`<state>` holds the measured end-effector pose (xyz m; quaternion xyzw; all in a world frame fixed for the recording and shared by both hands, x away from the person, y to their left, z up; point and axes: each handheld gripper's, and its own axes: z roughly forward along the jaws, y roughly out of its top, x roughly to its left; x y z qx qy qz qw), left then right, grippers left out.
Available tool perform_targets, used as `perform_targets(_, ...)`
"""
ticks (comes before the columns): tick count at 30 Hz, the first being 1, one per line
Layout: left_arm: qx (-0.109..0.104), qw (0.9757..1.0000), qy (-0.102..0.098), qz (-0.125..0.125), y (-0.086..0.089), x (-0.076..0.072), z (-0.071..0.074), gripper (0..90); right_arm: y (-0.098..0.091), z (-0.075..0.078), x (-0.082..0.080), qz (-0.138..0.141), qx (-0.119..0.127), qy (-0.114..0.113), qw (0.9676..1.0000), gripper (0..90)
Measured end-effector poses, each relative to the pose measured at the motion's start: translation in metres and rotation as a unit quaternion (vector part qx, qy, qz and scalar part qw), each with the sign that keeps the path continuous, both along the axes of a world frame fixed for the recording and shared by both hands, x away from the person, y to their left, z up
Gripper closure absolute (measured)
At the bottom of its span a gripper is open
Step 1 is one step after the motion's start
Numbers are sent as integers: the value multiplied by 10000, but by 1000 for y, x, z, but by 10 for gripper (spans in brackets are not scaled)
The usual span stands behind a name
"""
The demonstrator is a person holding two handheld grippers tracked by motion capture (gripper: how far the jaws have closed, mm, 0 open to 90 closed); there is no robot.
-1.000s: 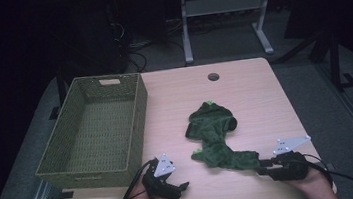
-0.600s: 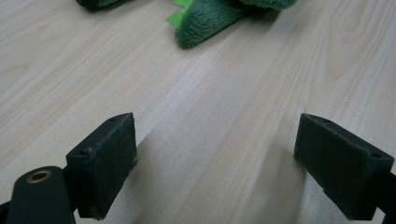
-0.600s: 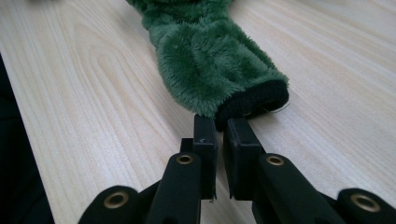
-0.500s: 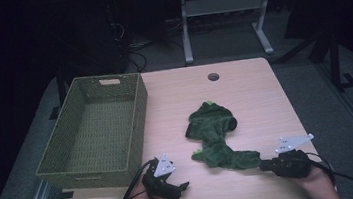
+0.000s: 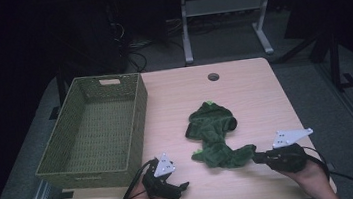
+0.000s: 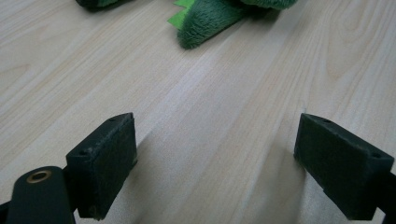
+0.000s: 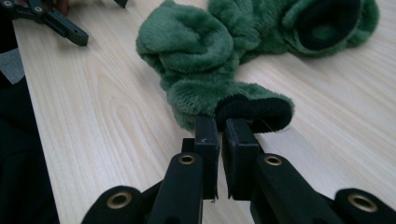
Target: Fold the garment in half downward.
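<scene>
High view, from left to right: a woven olive basket (image 5: 93, 134) stands on the left part of the pale wooden surface (image 5: 259, 95), its near rim just beside the left tongs (image 5: 177, 187). A hand holds those tongs at the near edge, with a grey three-cornered plate on top and a cable trailing toward the person. They are released: in the left gripper view the two black pads (image 6: 105, 161) stand wide apart over bare wood with nothing between them, and a tip of the green garment (image 6: 205, 21) lies ahead, apart from them

Toward the middle of the surface lies a fuzzy dark green garment (image 5: 214, 135) in a crumpled heap, with a small light green bit at its far end and another at its near left corner. It is well apart from the basket, and a round hole (image 5: 213, 77) in the surface sits beyond it. A sleeve-like end of the garment reaches right toward the near edge, where the right tongs (image 5: 255, 157) meet it

In the right gripper view the right tongs (image 7: 223, 128) have just been closing and now stand clenched on the edge of the garment's black ribbed cuff (image 7: 257, 112), the pads nearly together with only a thin slit between them. The rest of the green plush (image 7: 196, 51) is piled beyond the cuff, and the other tongs show at the upper left corner
</scene>
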<state>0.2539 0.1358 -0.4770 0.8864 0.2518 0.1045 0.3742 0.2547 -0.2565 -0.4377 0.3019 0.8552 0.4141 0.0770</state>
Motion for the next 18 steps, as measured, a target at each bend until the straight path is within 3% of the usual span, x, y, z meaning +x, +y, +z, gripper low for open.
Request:
perform_targets(9,-2,10000,3,-1,0,0,0,123,19,15,5,386,232,-212,9988,848)
perform_targets(18,4,10000,7,-8,0,0,0,123,44,28,15,808,256,-389,9956,848)
